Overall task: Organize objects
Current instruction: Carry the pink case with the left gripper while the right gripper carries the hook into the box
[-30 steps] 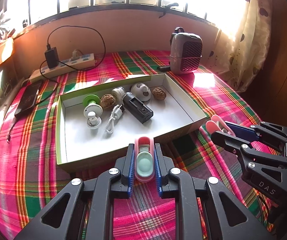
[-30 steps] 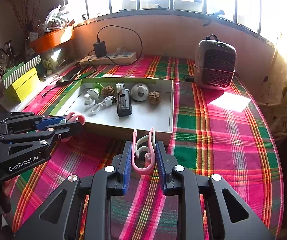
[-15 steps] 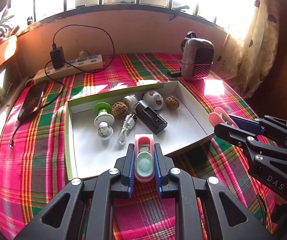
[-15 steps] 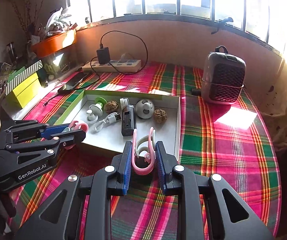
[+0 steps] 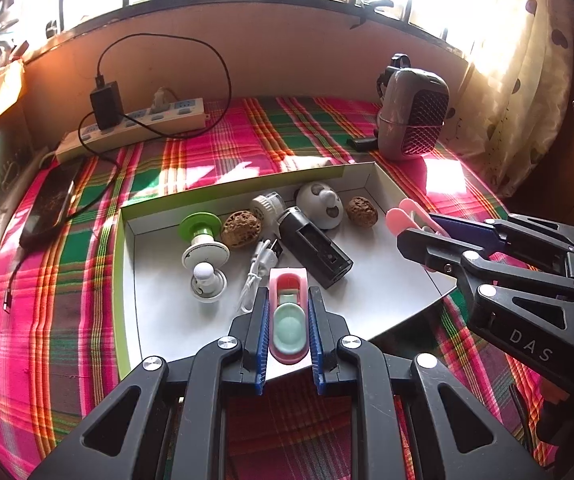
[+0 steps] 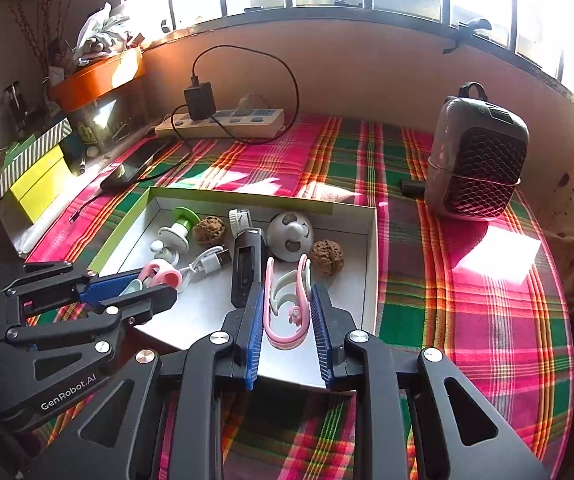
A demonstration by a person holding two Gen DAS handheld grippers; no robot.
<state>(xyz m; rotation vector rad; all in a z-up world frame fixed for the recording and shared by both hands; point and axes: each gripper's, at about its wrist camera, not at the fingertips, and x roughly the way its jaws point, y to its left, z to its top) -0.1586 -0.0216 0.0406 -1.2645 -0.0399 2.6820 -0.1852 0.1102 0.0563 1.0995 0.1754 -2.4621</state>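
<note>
Holding stuff in both grippers here, both hanging over the near end of the white box with the green outer rim. The left gripper has its blue-padded fingers clamped tight on a small pink case with a mint-green insert, held lengthwise between the pads above the box floor. The right gripper is squeezed nearly shut on a pink hook-shaped clip with a pale white-green piece inside its loop; the open ends stick out past the fingertips toward the far side of the box. In the box, along the far wall: a green-topped white spool thing, a brown walnut, a white round cap, a white ball-shaped gadget with dark spots, and a second walnut. A black rectangular device lies at a slant in the middle with a white USB cable just beside it. The box sits on a pink-and-green plaid cloth covering the bench. Further back there's a power strip with a black charger plugged in, a phone near the left edge, and a grey heater on the right, well apart from the box.
</note>
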